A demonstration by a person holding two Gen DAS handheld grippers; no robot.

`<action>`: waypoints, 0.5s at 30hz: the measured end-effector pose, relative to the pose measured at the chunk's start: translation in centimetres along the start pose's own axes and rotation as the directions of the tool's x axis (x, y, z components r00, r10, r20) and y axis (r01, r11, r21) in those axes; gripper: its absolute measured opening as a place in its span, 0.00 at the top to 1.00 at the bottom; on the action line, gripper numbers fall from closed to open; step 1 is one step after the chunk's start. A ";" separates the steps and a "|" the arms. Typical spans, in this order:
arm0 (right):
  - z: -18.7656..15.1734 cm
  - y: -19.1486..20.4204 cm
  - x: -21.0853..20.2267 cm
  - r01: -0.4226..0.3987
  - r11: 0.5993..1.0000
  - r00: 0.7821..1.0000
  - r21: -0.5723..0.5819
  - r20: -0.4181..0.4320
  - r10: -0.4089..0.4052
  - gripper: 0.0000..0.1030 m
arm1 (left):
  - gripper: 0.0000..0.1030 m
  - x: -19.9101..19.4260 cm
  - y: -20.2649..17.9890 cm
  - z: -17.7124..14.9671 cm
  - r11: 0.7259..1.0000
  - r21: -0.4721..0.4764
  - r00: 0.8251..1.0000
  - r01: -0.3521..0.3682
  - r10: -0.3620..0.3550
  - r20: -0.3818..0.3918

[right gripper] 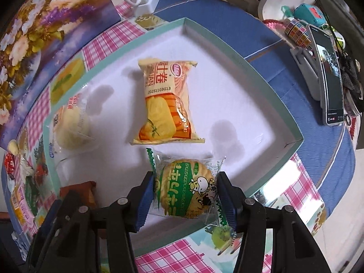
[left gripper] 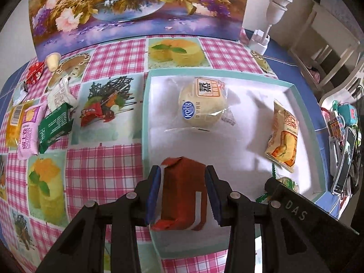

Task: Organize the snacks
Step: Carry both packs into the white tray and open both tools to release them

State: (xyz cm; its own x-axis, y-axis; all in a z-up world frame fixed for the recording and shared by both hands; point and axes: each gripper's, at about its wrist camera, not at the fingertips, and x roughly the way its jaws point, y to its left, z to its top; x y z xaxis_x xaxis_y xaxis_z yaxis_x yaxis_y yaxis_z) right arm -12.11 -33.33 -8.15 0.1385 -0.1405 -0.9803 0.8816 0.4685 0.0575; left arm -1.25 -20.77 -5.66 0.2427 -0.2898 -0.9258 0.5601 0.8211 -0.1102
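While you hold a snack in each claw, both sit low over the tray, the white box with the green rim. Your left gripper is squeezed tight on the brown pack, and that pack hangs just above the near left corner of the tray. Your right gripper is clamped on the green cookie pack, near the front edge of the tray, just below the yellow pack that already lies flat in the middle. The round bun lies in the tray too, at the back.

I think your job now is to set both snacks down. Go down slowly until each pack touches the white floor. Keep the brown pack away from the green rim, so it does not tip over the wall. Put the cookie pack beside the yellow pack, not on top of it. Let go only when each pack rests flat. Then lift straight up, so the blue pads do not drag the wrappers along.

More snacks wait on the checked cloth to the left, like the green box and the pink pack.
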 end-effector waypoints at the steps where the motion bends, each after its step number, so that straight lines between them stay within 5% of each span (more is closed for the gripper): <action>1: 0.0 0.0 0.1 0.000 1.000 1.000 -0.001 -0.002 0.000 0.44 | 0.60 0.1 -0.1 0.0 1.000 0.003 1.000 -0.003 0.003 -0.002; 15: 1.1 -0.6 0.3 -0.037 0.999 0.999 0.017 -0.013 0.037 0.39 | 0.55 -0.8 0.5 0.3 1.000 -0.014 1.000 -0.007 0.007 0.005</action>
State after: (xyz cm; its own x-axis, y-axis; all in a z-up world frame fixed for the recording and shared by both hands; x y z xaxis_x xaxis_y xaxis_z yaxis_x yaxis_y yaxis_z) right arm -12.12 -34.63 -8.27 0.1652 -0.1116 -0.9799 0.8833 0.4588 0.0967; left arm -0.87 -20.29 -4.90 0.2507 -0.2860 -0.9248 0.5471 0.8300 -0.1084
